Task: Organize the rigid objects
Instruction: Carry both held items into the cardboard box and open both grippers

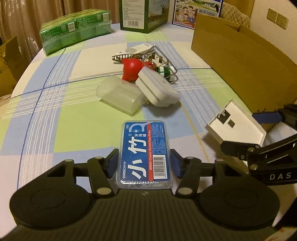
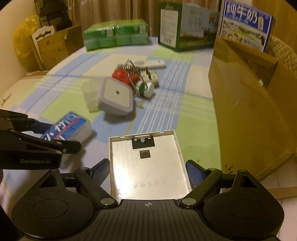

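Note:
My left gripper (image 1: 144, 161) is shut on a blue dental floss pick box (image 1: 144, 148), held just above the checked tablecloth; the box also shows in the right wrist view (image 2: 68, 128). My right gripper (image 2: 147, 167) is shut on a flat white plastic cover plate (image 2: 148, 163), also seen from the left wrist view (image 1: 235, 124). Ahead lies a pile: a white square night light (image 1: 156, 87), a clear plastic case (image 1: 118, 96), a red object (image 1: 131, 68), a wire rack (image 1: 163, 61) and a white remote (image 2: 150, 64).
An open cardboard box (image 1: 241, 61) stands at the right of the table (image 1: 55, 115); it also shows in the right wrist view (image 2: 250, 96). At the back stand a green wrapped pack (image 1: 74, 31), a green milk carton (image 1: 141, 13) and a blue milk carton (image 2: 245, 24).

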Demonstrator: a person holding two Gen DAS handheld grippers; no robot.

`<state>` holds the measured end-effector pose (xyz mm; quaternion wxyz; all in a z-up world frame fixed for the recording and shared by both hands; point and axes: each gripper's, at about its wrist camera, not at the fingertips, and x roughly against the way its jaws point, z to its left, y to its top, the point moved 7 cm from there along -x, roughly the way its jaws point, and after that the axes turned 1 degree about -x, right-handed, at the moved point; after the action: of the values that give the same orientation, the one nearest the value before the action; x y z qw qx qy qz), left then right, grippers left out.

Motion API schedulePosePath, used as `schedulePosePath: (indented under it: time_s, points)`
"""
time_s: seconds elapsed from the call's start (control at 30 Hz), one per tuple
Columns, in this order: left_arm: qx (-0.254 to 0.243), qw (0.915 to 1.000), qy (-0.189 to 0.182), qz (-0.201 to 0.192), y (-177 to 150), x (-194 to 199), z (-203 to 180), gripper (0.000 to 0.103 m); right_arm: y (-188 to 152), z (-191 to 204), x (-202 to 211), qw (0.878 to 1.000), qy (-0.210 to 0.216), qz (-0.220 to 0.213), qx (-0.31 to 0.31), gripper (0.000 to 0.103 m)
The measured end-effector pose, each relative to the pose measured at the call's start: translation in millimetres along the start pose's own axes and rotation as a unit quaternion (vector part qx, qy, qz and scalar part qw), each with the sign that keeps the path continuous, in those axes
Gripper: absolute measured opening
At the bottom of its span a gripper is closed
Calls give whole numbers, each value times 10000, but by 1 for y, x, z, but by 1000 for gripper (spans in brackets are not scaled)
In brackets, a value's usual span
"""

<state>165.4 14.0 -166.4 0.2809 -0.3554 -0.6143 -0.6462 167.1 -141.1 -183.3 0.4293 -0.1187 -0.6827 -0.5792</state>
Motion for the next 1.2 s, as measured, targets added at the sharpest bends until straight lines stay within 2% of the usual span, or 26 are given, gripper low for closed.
schedulePosePath:
  time_s: [0.13, 0.3, 0.47, 0.67, 0.83, 1.0, 1.2]
  points:
    - [-10, 9999, -19, -115, 8, 20, -5, 52, 14, 3, 28, 9991, -109, -407, 107, 85]
    - [-127, 9989, -84, -438, 36, 52, -15, 52, 38, -3, 70, 9947, -328, -946, 235, 85]
    - [-319, 9953, -396, -827, 78, 84, -51, 52, 68, -52, 117, 9884, -566, -1387, -262, 85]
    - [-651, 9866, -941, -1165, 128, 96, -124, 52, 76, -144, 142, 9802, -969, -1334, -1099, 85]
    - [-902, 9813, -1270, -1131, 154, 81, -184, 52, 66, -200, 145, 9742, -1026, -1216, -1601, 85]
    - [-1141, 9795, -1333, -992, 160, 62, -221, 52, 46, -229, 143, 9697, -1033, -1145, -1892, 85]
    - [-1278, 9790, -1333, -868, 157, 46, -238, 52, 34, -246, 137, 9660, -990, -1091, -2124, 85]
